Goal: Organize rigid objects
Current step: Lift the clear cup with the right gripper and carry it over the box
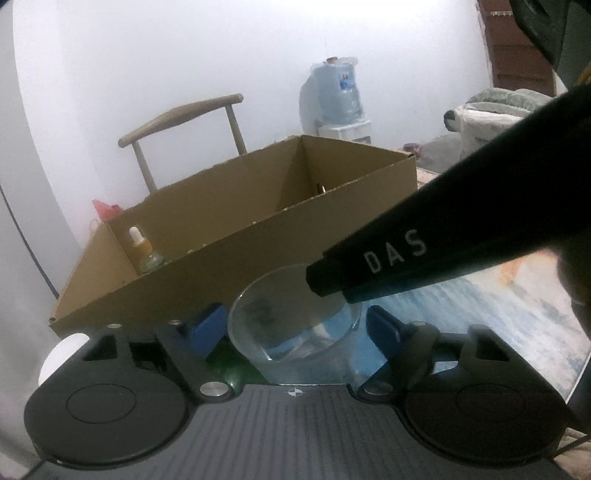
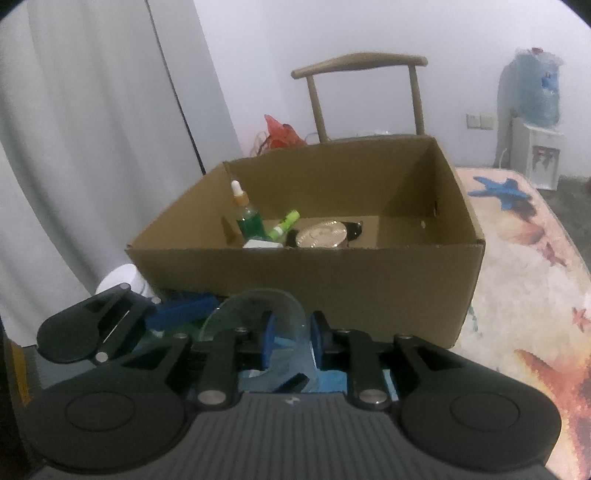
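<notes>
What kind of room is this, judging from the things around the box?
Probably a room in a home: a water dispenser stands by the wall, a wooden chair is behind the cardboard box, and a patterned cloth covers the surface.

A room in a home is shown. A plain white wall (image 2: 369, 29) is seen at the back, with a pale curtain (image 2: 92, 129) hung to the left. A wooden chair (image 2: 358, 62) is placed behind an open cardboard box (image 2: 295, 269). A water dispenser (image 2: 535, 122) topped with a large blue bottle is stood against the wall. The floor is covered by a rug (image 2: 535, 288) printed with starfish, and rumpled bedding (image 1: 495, 107) is seen at the far right.
</notes>
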`<state>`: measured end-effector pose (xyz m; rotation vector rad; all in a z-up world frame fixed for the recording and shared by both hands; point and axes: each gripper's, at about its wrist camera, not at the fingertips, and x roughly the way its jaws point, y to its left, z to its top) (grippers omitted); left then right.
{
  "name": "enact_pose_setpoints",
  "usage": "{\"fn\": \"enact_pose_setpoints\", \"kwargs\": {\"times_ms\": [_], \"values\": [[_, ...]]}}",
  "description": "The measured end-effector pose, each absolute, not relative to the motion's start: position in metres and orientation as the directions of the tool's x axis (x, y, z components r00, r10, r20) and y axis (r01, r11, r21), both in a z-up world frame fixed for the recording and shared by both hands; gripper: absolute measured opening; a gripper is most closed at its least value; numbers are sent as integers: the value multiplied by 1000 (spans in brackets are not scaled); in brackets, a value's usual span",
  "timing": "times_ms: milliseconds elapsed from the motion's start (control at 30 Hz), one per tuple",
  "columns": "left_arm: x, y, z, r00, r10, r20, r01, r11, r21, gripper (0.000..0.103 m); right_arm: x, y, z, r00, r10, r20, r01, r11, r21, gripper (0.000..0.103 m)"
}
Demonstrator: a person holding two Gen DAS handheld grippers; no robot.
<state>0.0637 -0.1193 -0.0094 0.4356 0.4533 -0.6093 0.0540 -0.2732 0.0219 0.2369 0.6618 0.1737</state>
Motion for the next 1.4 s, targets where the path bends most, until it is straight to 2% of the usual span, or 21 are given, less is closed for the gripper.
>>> {"fn": "enact_pose_setpoints", "kwargs": {"times_ms": [267, 433, 667, 1100, 1400], "values": [[67, -122, -14, 729, -426, -536, 622, 739, 259, 79, 65, -276, 6, 750, 250, -612, -76, 952, 296, 22], [67, -124, -14, 732, -419, -537, 617, 742, 261, 79, 65, -275, 4, 760, 259, -596, -96, 952, 292, 16], [63, -126, -13, 729, -419, -541, 617, 745, 253, 79, 58, -280, 6, 766, 254, -591, -103, 955, 277, 15], [43, -147, -9, 665, -492, -561, 688, 695, 206, 79, 30, -305, 14, 776, 197, -599, -54, 967, 248, 15], [39, -150, -12, 657, -508, -557, 709, 668, 227, 79, 27, -305, 13, 773, 168, -612, -38, 975, 220, 15]]}}
